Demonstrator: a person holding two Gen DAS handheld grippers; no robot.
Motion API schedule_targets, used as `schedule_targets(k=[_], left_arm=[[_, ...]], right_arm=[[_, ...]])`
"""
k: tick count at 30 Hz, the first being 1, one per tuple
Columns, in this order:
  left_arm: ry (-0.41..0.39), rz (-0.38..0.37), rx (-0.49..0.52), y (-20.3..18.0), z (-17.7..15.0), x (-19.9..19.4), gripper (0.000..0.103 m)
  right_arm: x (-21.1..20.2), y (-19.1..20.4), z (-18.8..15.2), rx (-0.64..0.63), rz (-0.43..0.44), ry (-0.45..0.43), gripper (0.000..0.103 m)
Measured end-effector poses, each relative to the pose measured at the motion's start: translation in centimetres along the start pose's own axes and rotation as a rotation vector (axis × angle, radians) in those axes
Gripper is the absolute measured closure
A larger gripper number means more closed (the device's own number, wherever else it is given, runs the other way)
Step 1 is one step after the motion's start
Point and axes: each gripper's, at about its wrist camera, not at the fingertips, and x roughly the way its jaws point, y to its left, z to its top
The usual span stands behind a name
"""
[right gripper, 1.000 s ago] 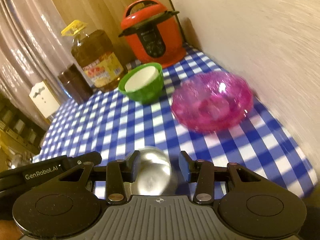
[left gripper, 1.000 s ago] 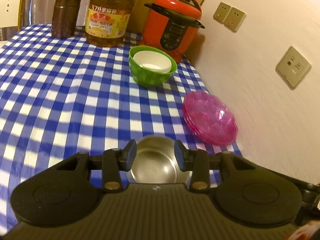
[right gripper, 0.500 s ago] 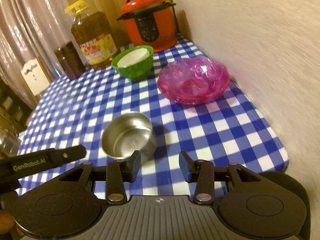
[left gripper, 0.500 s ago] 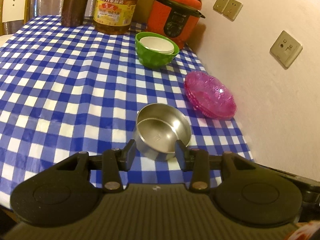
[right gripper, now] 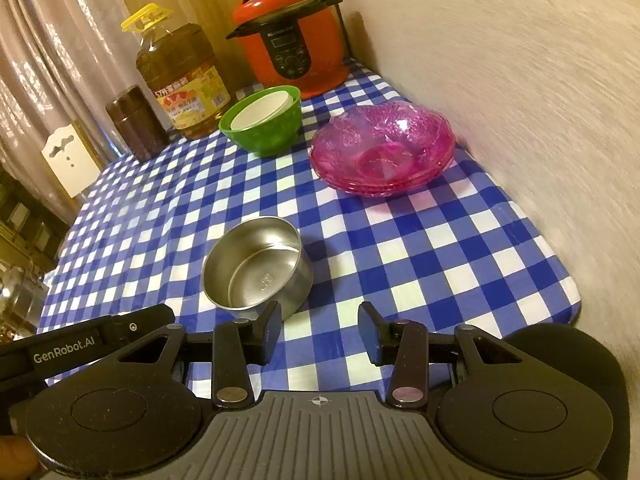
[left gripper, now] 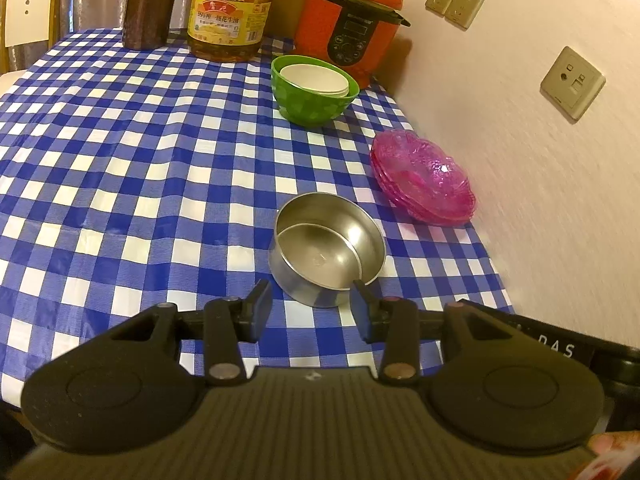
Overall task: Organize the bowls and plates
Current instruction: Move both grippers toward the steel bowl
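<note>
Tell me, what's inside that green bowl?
White bowls sit nested inside the green bowl. How many there are, and anything beneath them, is hidden.

Black gripper, "GenRobot.AI" marking

2 steel bowls nested, 1 green bowl, 1 cooker, 1 oil jug.

Left tongs and right tongs gape (both empty), angled downward.
</note>
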Motion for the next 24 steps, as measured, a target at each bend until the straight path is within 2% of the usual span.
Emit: schedule_targets(k=[14,24], left_arm=[[0.013,0.000,-0.024,0.7,-0.1,1.5,0.065],[0.015,0.011,-0.069,2.1,0.6,4.9,0.066]], right_arm=[[0.7,-0.9,0.0,0.057,0.030,-0.020,0.060],[3.1,-1.3,1.0,0.073,0.072,-0.051,0.060]])
